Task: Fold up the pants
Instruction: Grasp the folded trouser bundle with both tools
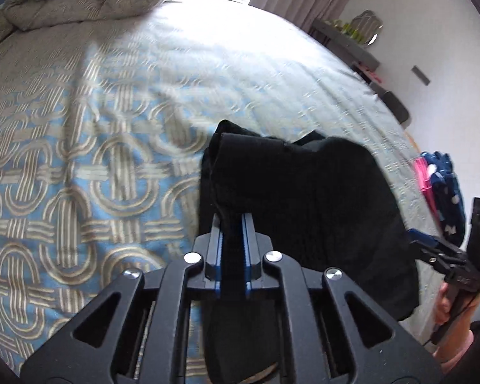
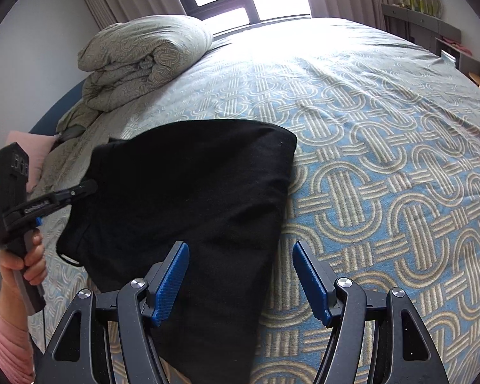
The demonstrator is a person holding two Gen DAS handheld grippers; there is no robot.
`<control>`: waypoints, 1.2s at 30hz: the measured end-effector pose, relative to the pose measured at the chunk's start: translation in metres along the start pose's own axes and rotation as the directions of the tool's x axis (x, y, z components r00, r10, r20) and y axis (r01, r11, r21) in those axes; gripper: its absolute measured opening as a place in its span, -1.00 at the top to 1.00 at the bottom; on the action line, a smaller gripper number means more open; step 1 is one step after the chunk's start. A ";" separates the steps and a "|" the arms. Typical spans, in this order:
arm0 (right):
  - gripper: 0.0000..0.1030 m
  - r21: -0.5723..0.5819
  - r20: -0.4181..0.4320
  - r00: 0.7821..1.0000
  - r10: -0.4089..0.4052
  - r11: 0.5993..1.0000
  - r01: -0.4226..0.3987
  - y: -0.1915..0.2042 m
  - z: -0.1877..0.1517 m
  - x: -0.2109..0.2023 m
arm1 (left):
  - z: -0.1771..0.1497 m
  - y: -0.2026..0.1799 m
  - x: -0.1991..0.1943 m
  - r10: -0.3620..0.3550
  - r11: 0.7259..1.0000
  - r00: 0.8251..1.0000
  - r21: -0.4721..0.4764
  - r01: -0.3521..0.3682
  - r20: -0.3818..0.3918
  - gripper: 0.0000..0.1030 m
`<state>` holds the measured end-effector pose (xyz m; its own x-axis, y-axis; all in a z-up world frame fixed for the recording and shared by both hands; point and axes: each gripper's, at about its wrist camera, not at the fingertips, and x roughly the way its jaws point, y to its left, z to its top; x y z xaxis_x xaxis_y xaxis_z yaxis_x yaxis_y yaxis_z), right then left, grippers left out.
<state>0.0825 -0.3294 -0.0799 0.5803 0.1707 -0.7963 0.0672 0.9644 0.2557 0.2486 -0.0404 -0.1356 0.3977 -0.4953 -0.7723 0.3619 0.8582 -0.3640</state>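
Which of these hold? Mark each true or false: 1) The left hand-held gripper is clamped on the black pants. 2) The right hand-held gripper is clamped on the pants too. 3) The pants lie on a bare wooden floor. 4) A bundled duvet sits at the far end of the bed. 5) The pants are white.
1) True: the left hand-held gripper has black pants fabric pinched between its blue pads.
2) False: the right hand-held gripper stands open, with nothing pressed between its pads.
3) False: they lie on a patterned blue bedspread.
4) True: a bundled duvet sits near the window.
5) False: they are black.
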 end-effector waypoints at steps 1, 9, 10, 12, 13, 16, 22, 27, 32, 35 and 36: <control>-0.33 0.002 -0.013 1.000 0.002 1.000 -0.002 0.000 -0.001 0.004 | -0.006 0.009 0.007 -0.010 0.999 1.000 -0.034 0.010 -0.007 0.58; -0.33 0.060 -0.076 0.996 0.042 0.998 -0.038 -0.010 -0.003 0.021 | -0.011 0.035 0.014 -0.101 0.979 0.994 -0.183 0.093 -0.032 -0.04; -0.33 0.063 -0.074 0.996 0.044 0.997 -0.039 -0.012 -0.004 0.020 | -0.011 0.035 0.014 -0.111 0.977 0.993 -0.185 0.102 -0.037 -0.05; -0.33 0.063 -0.078 0.996 0.045 0.997 -0.040 -0.013 -0.005 0.021 | -0.009 0.030 0.016 -0.142 0.974 0.988 -0.187 0.129 -0.058 -0.08; -0.34 0.065 -0.081 0.996 0.045 0.997 -0.040 -0.013 -0.005 0.021 | -0.010 0.027 0.019 -0.154 0.974 0.985 -0.179 0.138 -0.076 -0.11; -0.34 0.080 -0.091 0.994 0.058 0.995 -0.051 -0.012 -0.002 0.027 | -0.018 0.012 0.017 -0.131 0.987 0.987 -0.102 0.122 -0.089 -0.19; -0.36 0.094 -0.097 0.993 0.065 0.994 -0.056 -0.013 0.000 0.030 | -0.014 -0.002 0.020 -0.107 0.994 0.989 -0.042 0.103 -0.105 -0.20; -0.37 0.084 -0.101 0.993 0.059 0.995 -0.051 -0.005 0.005 0.038 | -0.013 -0.003 0.020 -0.104 0.994 0.989 -0.033 0.102 -0.104 -0.20; -0.38 0.088 -0.105 0.991 0.079 0.994 -0.069 -0.006 0.014 0.047 | -0.011 -0.002 0.021 -0.114 0.993 0.987 -0.023 0.112 -0.117 -0.20; -0.38 0.114 -0.104 0.989 0.102 0.989 -0.090 -0.009 0.021 0.054 | -0.011 -0.004 0.022 -0.109 0.994 0.987 0.002 0.110 -0.117 -0.20; -0.38 0.121 -0.102 0.989 0.107 0.988 -0.095 -0.009 0.022 0.056 | -0.012 -0.004 0.023 -0.112 0.994 0.987 0.006 0.113 -0.117 -0.21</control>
<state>0.1323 -0.3329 -0.1145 0.4984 0.2928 -0.8160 0.1098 0.9123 0.3945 0.2463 -0.0532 -0.1579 0.2535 -0.5689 -0.7824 0.4096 0.7959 -0.4460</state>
